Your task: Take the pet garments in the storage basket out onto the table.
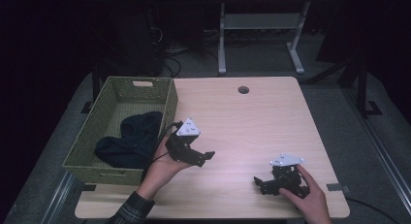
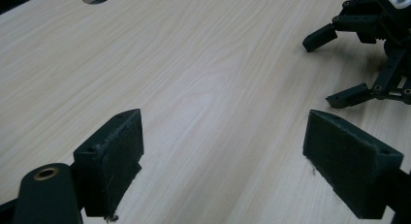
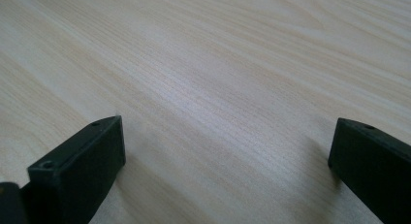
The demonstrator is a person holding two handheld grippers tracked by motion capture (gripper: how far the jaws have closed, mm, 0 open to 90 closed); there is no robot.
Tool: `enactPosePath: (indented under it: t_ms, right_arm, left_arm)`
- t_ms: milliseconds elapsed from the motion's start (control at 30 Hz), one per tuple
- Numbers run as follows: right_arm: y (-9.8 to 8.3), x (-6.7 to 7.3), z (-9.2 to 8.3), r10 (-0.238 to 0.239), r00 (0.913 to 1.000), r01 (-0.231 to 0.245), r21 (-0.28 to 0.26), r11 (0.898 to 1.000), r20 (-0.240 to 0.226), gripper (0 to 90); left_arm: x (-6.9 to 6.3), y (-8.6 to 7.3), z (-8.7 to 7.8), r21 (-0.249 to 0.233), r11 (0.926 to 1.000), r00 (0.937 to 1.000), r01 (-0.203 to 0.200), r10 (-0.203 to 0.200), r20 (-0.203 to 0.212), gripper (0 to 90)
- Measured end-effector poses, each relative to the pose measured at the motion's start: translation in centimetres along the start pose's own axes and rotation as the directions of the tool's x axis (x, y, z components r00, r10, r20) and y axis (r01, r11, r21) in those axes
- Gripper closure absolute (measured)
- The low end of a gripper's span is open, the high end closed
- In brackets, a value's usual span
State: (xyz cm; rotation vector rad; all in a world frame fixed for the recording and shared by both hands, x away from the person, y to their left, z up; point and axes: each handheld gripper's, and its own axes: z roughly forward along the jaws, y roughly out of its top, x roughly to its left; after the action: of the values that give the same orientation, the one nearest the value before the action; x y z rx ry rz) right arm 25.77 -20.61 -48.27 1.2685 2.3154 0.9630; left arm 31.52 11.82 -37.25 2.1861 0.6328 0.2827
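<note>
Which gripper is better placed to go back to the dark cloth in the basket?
Left, most likely. The left gripper is open and held just beside the green basket where the dark cloth lies. The right gripper, also open, rests low at the table's near right side, farther away.

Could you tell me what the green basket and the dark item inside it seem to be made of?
The green basket looks like woven plastic or wicker, matte, given its regular lattice walls. The dark item appears to be soft cloth, lying in slumped, rumpled folds.
</note>
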Motion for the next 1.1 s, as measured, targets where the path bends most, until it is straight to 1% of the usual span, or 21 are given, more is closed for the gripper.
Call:
enactPosePath:
  t_ms: [100, 133, 233, 267, 367, 467, 500, 567, 733, 800, 867, 967, 1100]
  right_arm:
    - [0.0, 0.0, 0.0, 0.0, 1.0, 0.0, 0.001, 1.0, 0.0, 0.0]
    - [0.0, 0.0, 0.0, 0.001, 1.0, -0.001, 0.001, 1.0, 0.0, 0.0]
    - [0.0, 0.0, 0.0, 0.0, 1.0, 0.0, 0.001, 1.0, 0.0, 0.0]
    - [0.0, 0.0, 0.0, 0.0, 1.0, 0.0, 0.0, 1.0, 0.0, 0.0]
    - [0.0, 0.0, 0.0, 0.0, 1.0, 0.0, -0.001, 1.0, 0.0, 0.0]
    - [0.0, 0.0, 0.0, 0.001, 1.0, -0.001, -0.002, 1.0, 0.0, 0.0]
    - [0.0, 0.0, 0.0, 0.001, 1.0, -0.001, -0.002, 1.0, 0.0, 0.0]
    - [0.0, 0.0, 0.0, 0.002, 1.0, -0.002, -0.002, 1.0, 0.0, 0.0]
    - [0.0, 0.0, 0.0, 0.001, 1.0, -0.001, -0.001, 1.0, 0.0, 0.0]
    - [0.0, 0.0, 0.0, 0.001, 1.0, -0.001, -0.001, 1.0, 0.0, 0.0]
    - [0.0, 0.0, 0.0, 0.001, 1.0, -0.001, -0.002, 1.0, -0.001, 0.0]
    - [0.0, 0.0, 0.0, 0.001, 1.0, -0.001, 0.001, 1.0, -0.001, 0.0]
    - [0.0, 0.0, 0.0, 0.0, 1.0, 0.0, 0.001, 1.0, -0.001, 0.0]
  left_arm:
    - [0.1, 0.2, -0.1, 0.003, 1.0, 1.0, -0.002, 0.002, 0.001, 14.2]
    - [0.2, 0.4, -0.2, 0.007, 0.9999, 0.9999, -0.01, 0.01, -0.001, 14.1]
    - [0.3, 0.5, -0.3, 0.005, 1.0, 1.0, -0.004, 0.004, 0.003, 14.2]
    - [0.3, 0.5, -0.3, 0.01, 0.9999, 1.0, -0.01, 0.01, 0.002, 14.1]
    - [0.5, 0.7, -0.5, 0.003, 1.0, 1.0, -0.003, 0.003, 0.0, 14.1]
    - [0.7, 1.0, -0.7, 0.001, 0.9999, 0.9999, -0.011, 0.011, -0.004, 14.1]
    - [0.8, 1.1, -0.7, -0.002, 1.0, 1.0, -0.008, 0.008, -0.006, 14.1]
    - [0.9, 1.4, -0.7, 0.01, 0.9997, 0.9997, -0.021, 0.021, -0.011, 14.1]
    - [1.3, 1.9, -0.9, 0.008, 0.9998, 0.9998, -0.016, 0.016, -0.011, 14.1]
    - [1.4, 2.0, -0.9, 0.016, 0.9997, 0.9997, -0.02, 0.021, -0.01, 14.1]
    - [1.8, 2.2, -1.1, 0.006, 1.0, 0.9999, -0.006, 0.006, -0.014, 14.1]
    - [2.3, 2.4, -1.5, 0.01, 0.9999, 0.9993, -0.006, 0.006, -0.037, 14.3]
    - [2.9, 2.3, -2.1, 0.012, 0.9999, 0.9991, -0.001, 0.001, -0.043, 14.5]
